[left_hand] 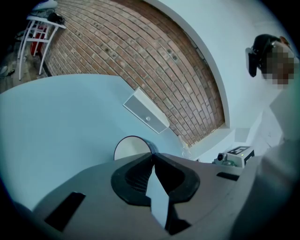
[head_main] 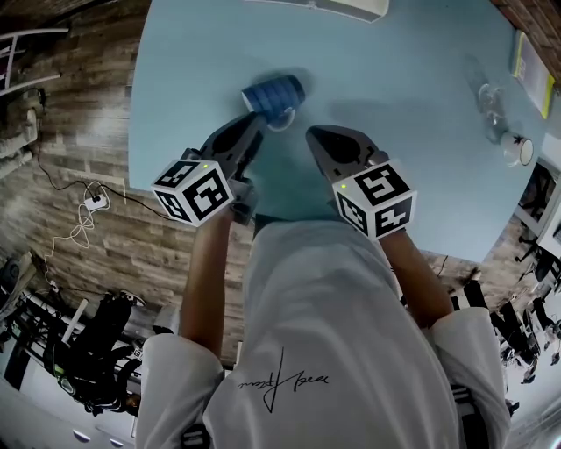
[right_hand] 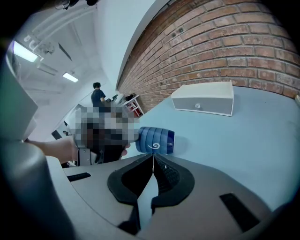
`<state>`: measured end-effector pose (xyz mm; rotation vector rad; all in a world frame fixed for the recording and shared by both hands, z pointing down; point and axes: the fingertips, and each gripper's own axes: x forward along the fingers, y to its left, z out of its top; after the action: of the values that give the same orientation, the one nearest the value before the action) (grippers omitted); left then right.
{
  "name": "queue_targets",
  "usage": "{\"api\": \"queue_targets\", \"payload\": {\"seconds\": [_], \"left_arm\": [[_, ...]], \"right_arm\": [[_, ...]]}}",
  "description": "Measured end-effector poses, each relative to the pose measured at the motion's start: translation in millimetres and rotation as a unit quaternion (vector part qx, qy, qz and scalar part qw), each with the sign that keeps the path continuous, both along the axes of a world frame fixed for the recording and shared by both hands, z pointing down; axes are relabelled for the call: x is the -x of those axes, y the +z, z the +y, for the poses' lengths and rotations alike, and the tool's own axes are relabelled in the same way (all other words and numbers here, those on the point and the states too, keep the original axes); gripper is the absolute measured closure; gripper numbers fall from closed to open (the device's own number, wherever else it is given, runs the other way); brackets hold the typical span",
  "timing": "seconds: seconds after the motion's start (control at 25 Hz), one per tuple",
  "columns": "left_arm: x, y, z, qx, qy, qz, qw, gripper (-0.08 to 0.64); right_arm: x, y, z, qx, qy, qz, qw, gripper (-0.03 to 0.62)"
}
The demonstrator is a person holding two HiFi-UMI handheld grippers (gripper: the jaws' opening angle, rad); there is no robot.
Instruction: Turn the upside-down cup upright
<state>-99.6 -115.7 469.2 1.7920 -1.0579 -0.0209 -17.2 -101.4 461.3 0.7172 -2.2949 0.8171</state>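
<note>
The ribbed blue cup [head_main: 273,93] lies on its side, lifted just off the light blue table [head_main: 394,79]. My left gripper [head_main: 255,120] is shut on it at its near left end; which part it pinches is hidden. In the left gripper view the jaws [left_hand: 152,155] meet, and the cup's white round face [left_hand: 131,147] shows just behind them. My right gripper [head_main: 313,136] hangs shut and empty a little right of the cup. The right gripper view has the cup [right_hand: 156,140] horizontal, just beyond the closed jaw tips [right_hand: 153,155].
A flat white box [head_main: 351,7] lies at the table's far edge. Clear glassware [head_main: 491,101] and a small round object [head_main: 519,149] stand at the right, near a yellow-edged book [head_main: 530,66]. A brick wall [right_hand: 225,42] runs behind the table. Cables lie on the wooden floor [head_main: 83,219].
</note>
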Motion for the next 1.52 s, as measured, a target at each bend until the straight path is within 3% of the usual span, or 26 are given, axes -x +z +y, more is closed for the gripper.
{"api": "queue_targets", "payload": {"seconds": [1.52], "left_arm": [[-20.4,-9.9,57.1,0.009,0.047,-0.053,0.9975,0.537]], "right_arm": [[6.7,24.9,3.3,-0.010,0.016,0.012,1.000,0.571]]}}
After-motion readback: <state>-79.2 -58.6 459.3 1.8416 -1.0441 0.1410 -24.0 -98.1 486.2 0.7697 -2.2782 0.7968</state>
